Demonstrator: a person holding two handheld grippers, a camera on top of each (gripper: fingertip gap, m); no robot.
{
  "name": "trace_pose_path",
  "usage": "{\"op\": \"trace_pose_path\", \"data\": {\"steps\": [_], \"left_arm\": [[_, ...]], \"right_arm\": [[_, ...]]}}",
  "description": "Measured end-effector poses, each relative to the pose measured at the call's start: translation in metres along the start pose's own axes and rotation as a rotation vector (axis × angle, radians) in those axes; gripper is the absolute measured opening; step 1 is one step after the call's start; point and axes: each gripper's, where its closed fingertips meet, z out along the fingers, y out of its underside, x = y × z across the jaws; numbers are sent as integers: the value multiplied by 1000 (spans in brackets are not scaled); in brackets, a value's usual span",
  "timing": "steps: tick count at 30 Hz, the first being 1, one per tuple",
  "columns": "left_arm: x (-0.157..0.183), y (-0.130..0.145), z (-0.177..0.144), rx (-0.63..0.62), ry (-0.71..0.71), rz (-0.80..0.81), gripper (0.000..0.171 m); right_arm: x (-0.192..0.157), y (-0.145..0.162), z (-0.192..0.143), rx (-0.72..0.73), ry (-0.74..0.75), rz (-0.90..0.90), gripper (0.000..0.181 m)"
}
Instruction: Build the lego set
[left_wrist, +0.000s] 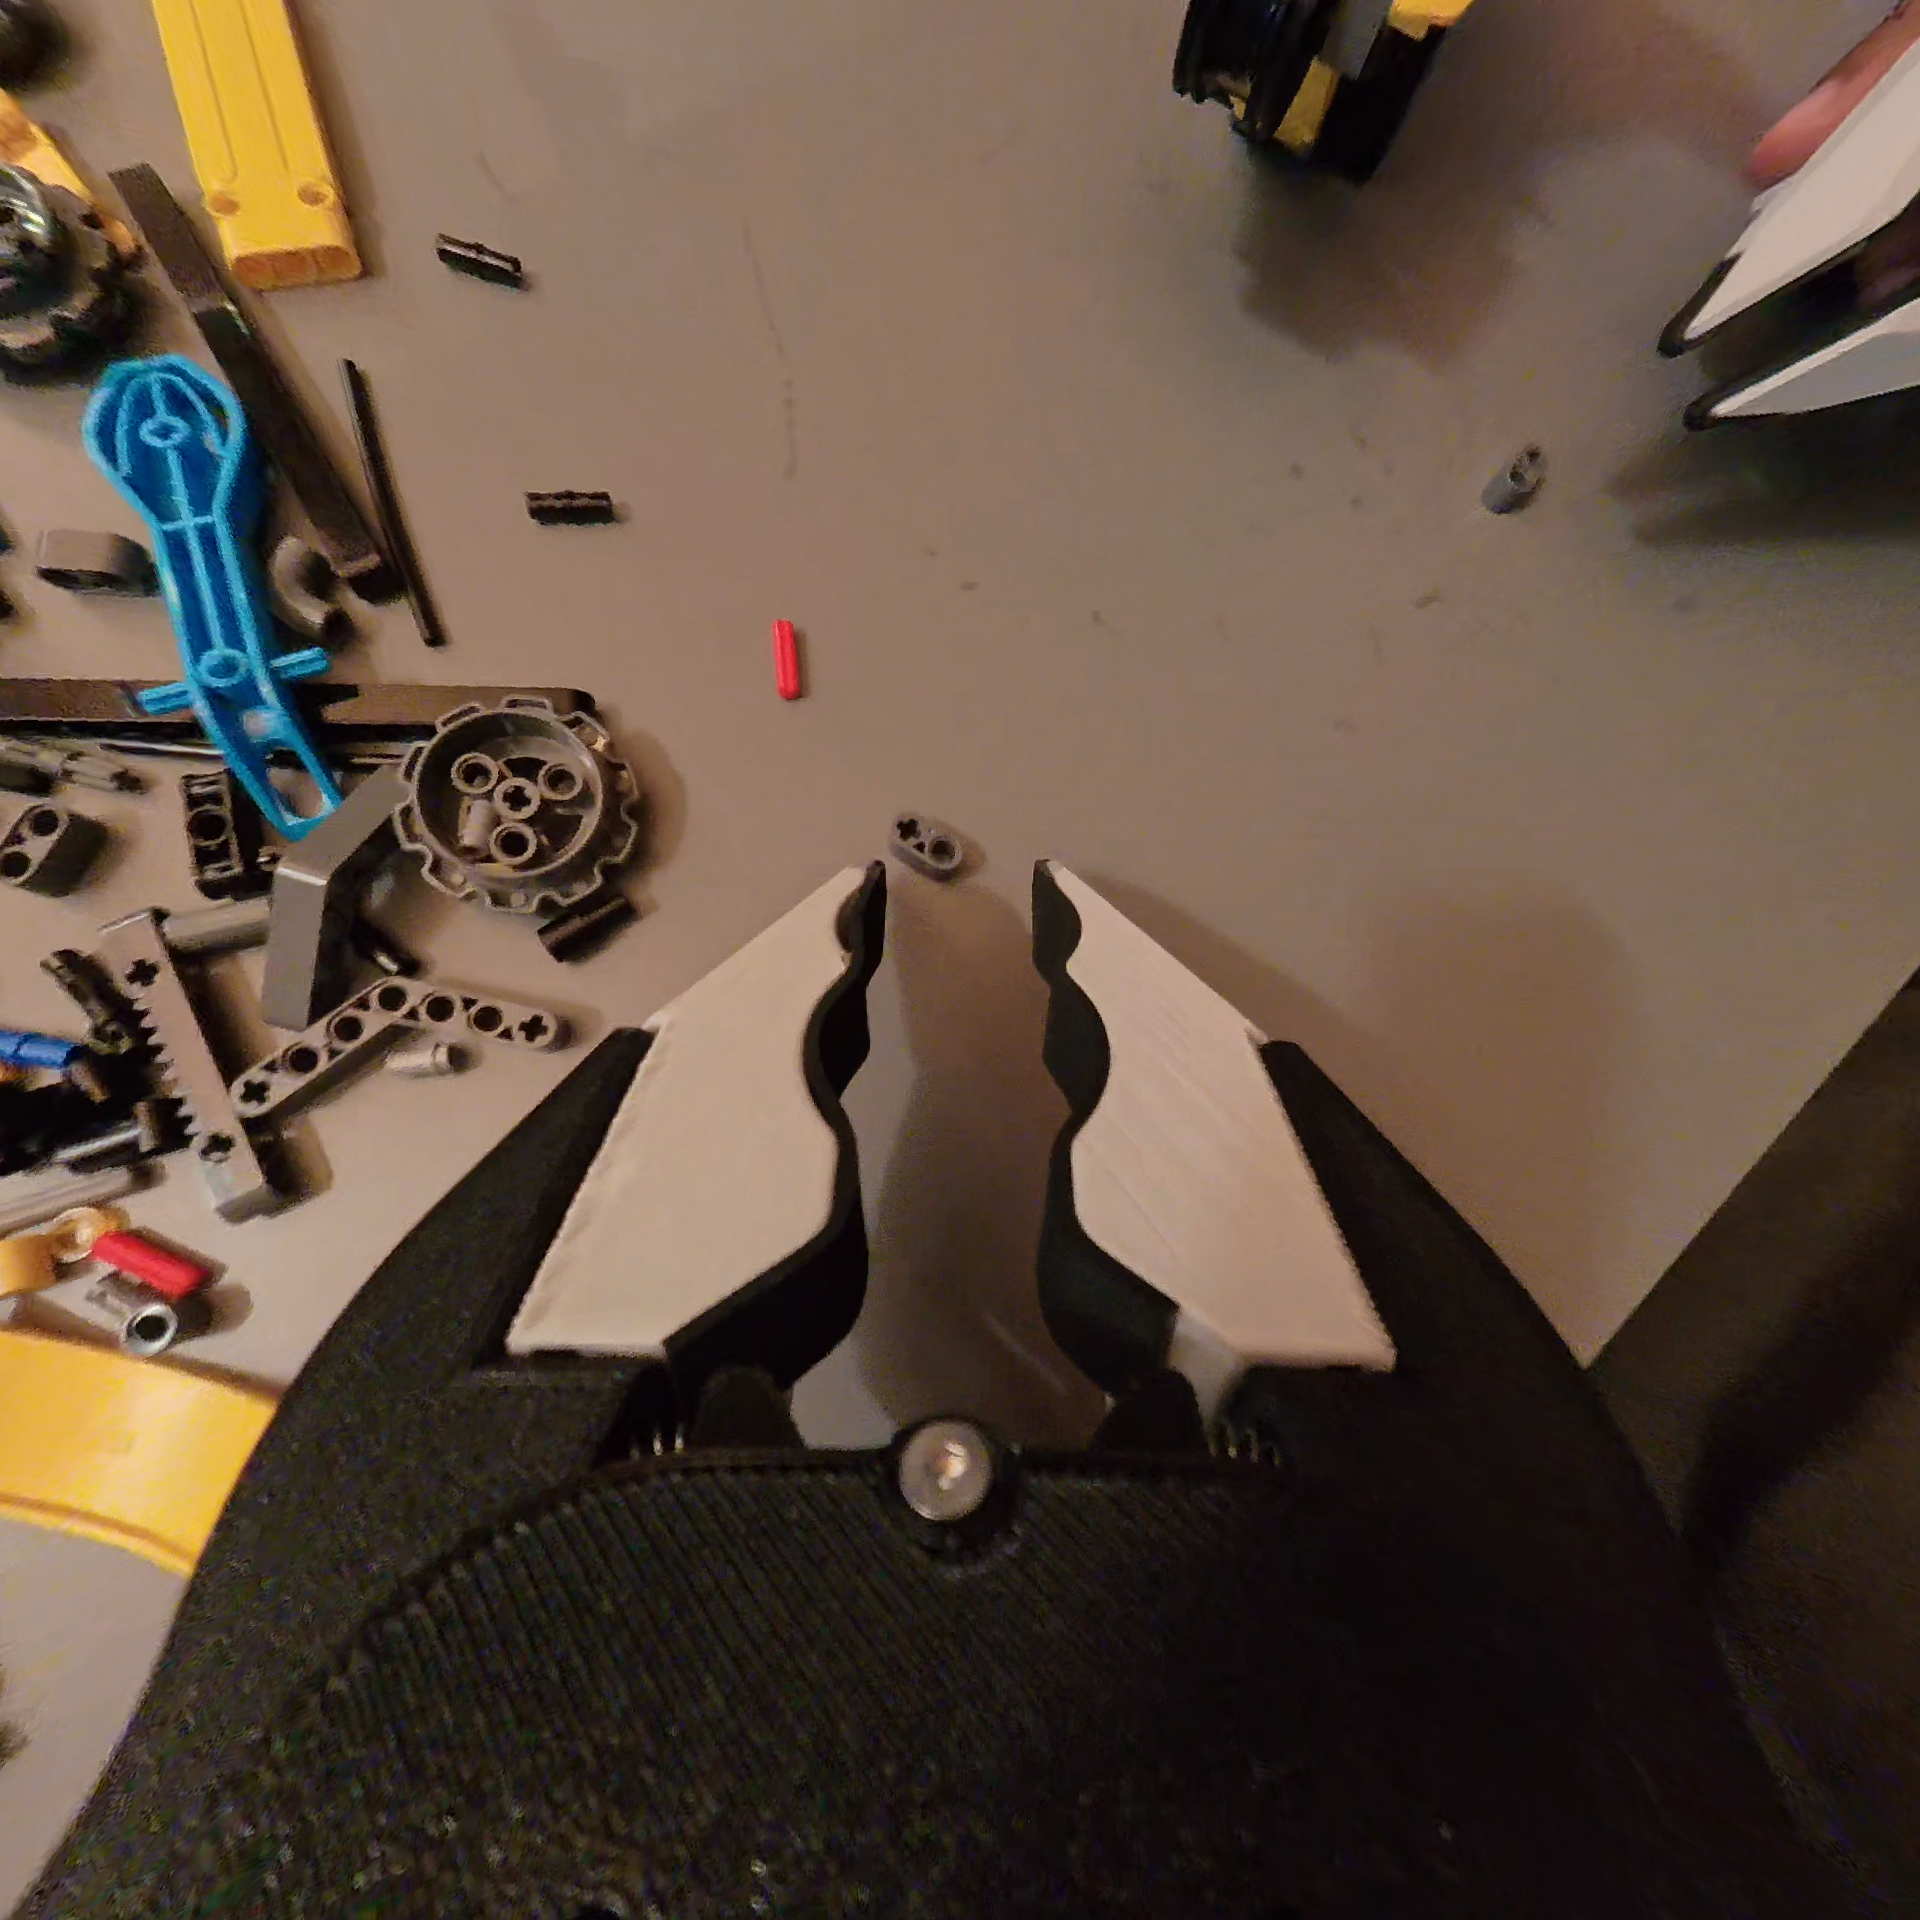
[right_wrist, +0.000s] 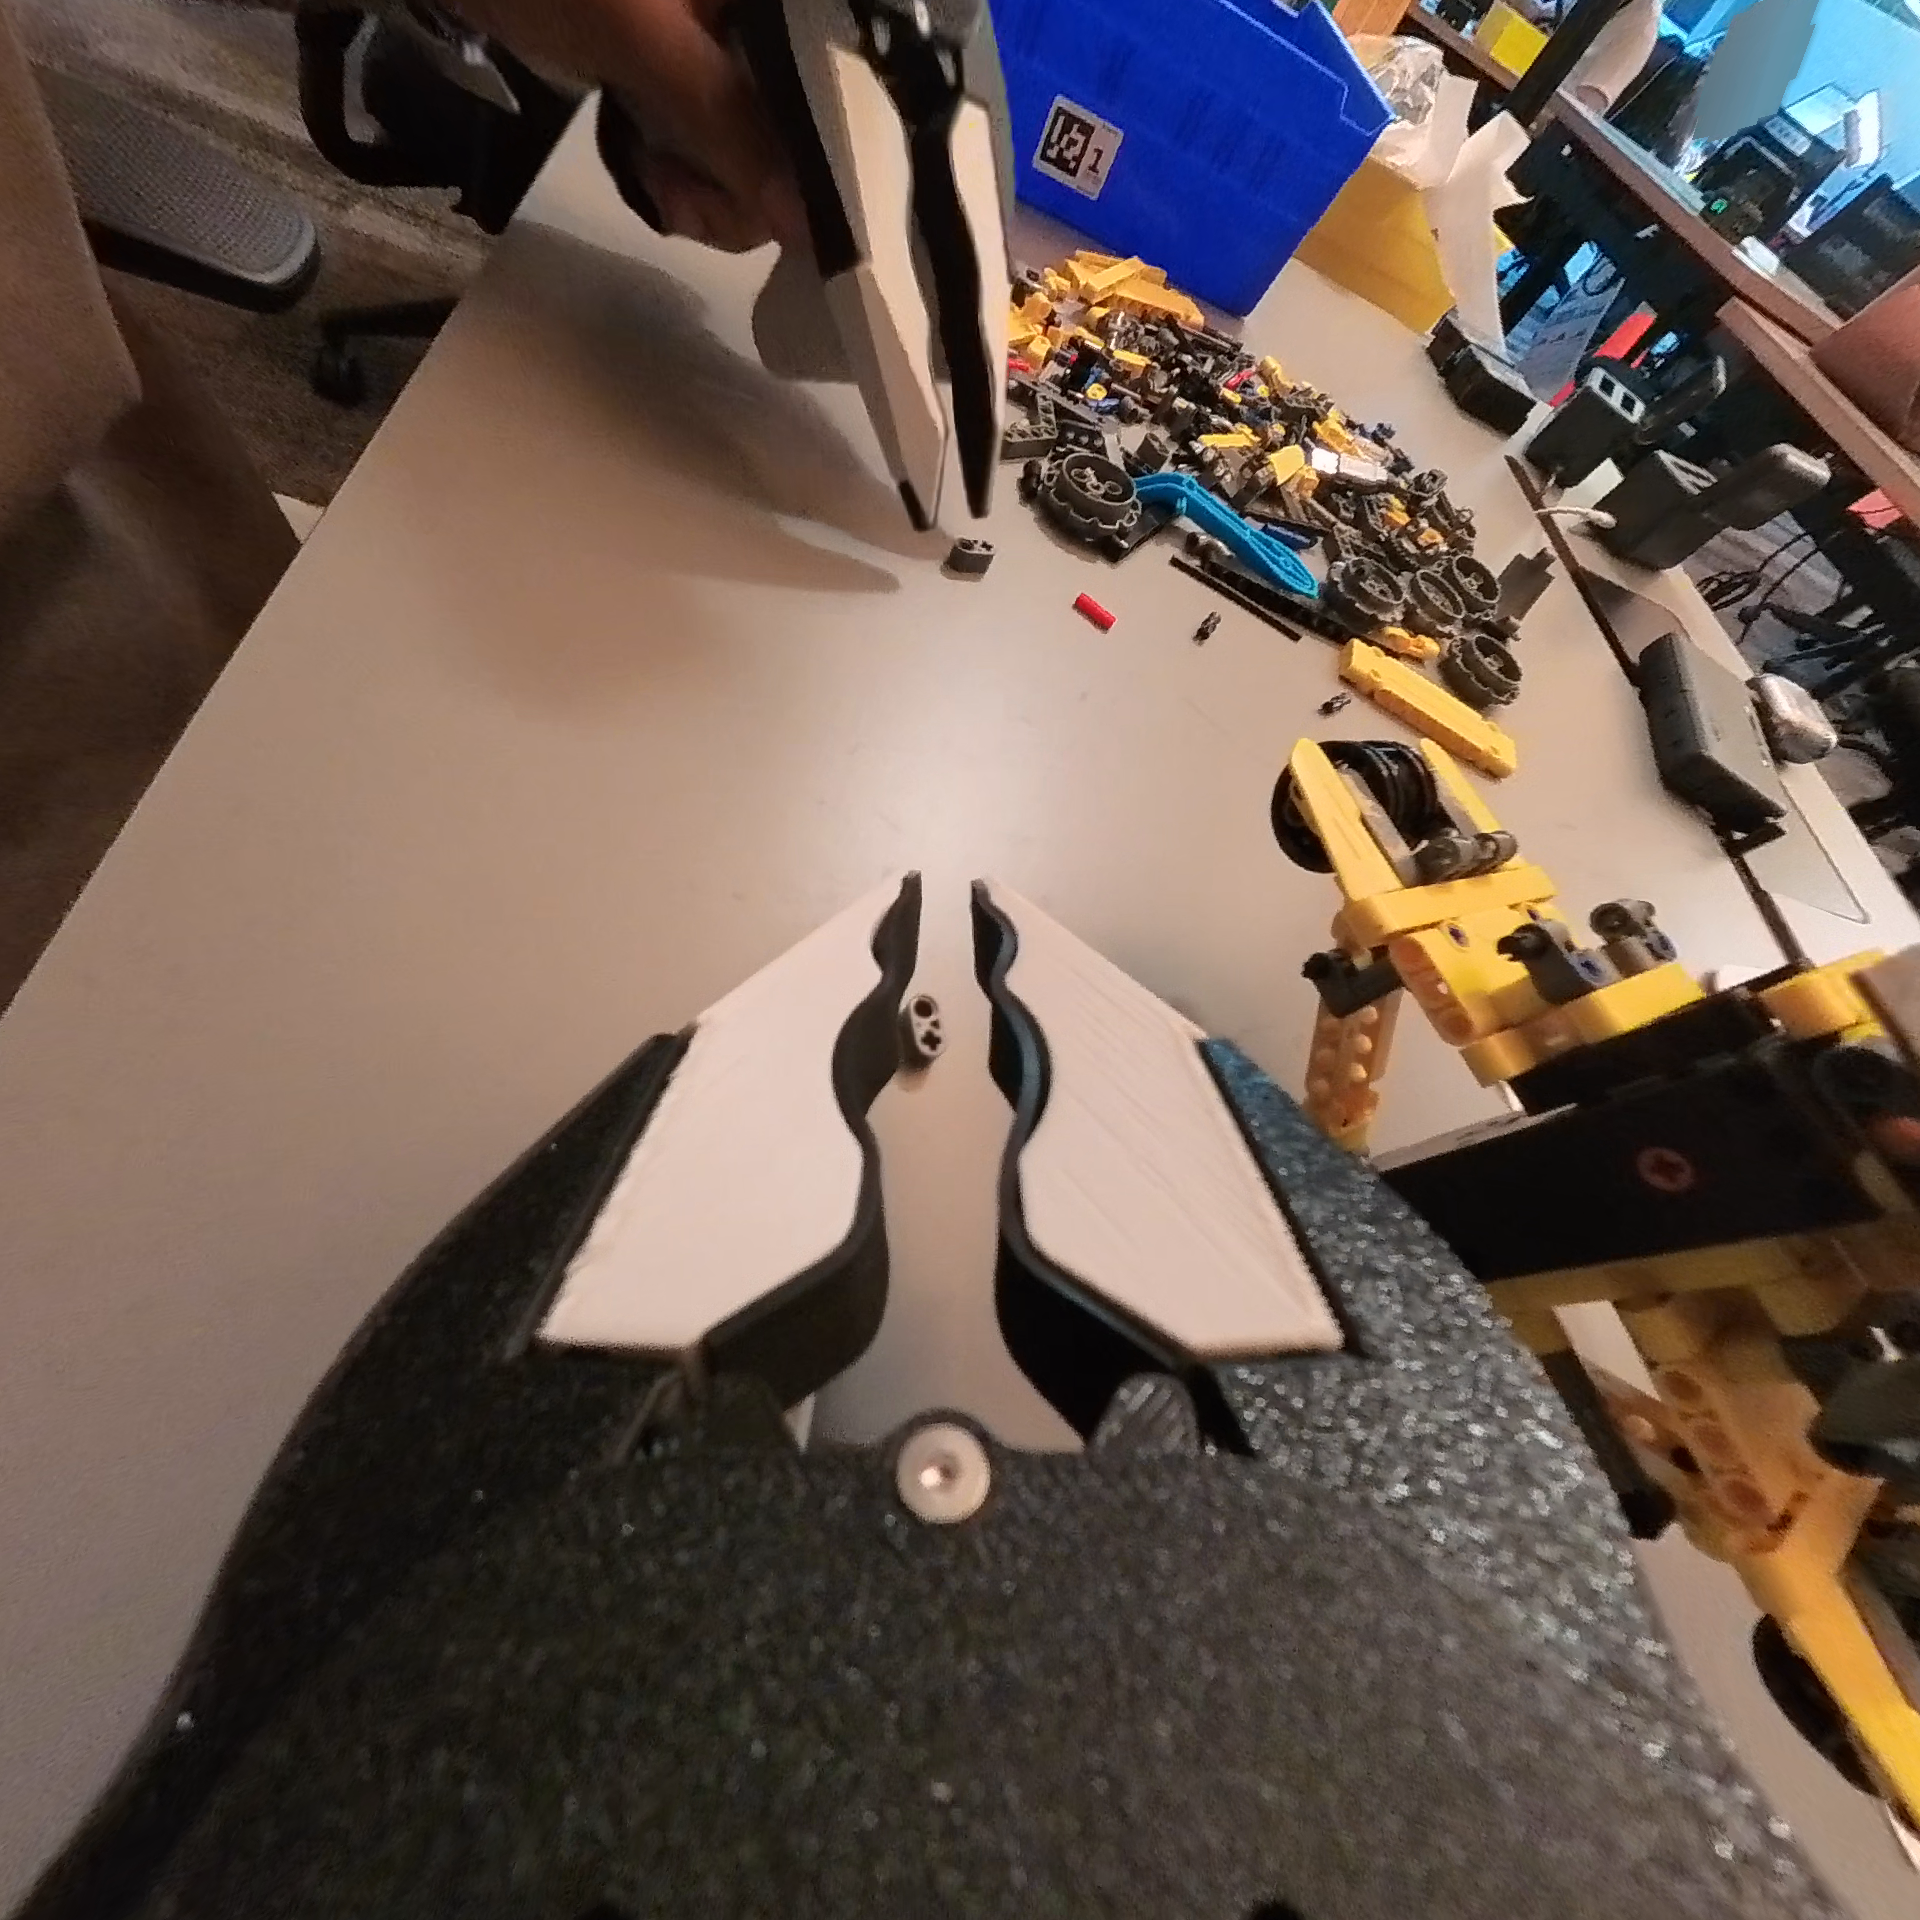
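Observation:
My left gripper (left_wrist: 961, 875) is open and empty, pointing down at the grey table (left_wrist: 1195, 644). A small grey two-hole link (left_wrist: 928, 844) lies on the table just ahead of its fingertips. In the right wrist view the left gripper (right_wrist: 949, 511) hangs just above that link (right_wrist: 971, 554). My right gripper (right_wrist: 945, 886) is open by a narrow gap and grips nothing. A second small grey link (right_wrist: 925, 1029) shows in the gap between its fingers, close to the left finger. In the left wrist view the right gripper (left_wrist: 1683, 379) is at the far right, near that link (left_wrist: 1512, 480).
A red pin (left_wrist: 788, 658) lies ahead of the left gripper. A pile of loose building parts (right_wrist: 1299, 468), with a blue lever (left_wrist: 197, 582) and a grey toothed wheel (left_wrist: 514, 805), lies to its left. A yellow-black model (right_wrist: 1507, 966) stands right of the right gripper. A blue bin (right_wrist: 1174, 135) stands at the back. There is about 20 cm between the tips of the two grippers.

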Motion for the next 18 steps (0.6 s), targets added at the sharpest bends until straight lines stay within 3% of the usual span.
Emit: {"op": "trace_pose_path", "data": {"steps": [6, 12, 18], "left_arm": [[2, -1, 13, -7, -13, 26, 6], [7, -6, 19, 2, -14, 40, 12], [19, -12, 26, -12, 4, 104, 2]], "right_arm": [[8, -4, -5, 16, 40, -1, 10], [11, -9, -9, 35, 55, -4, 10], [14, -9, -10, 32, 72, -12, 10]]}}
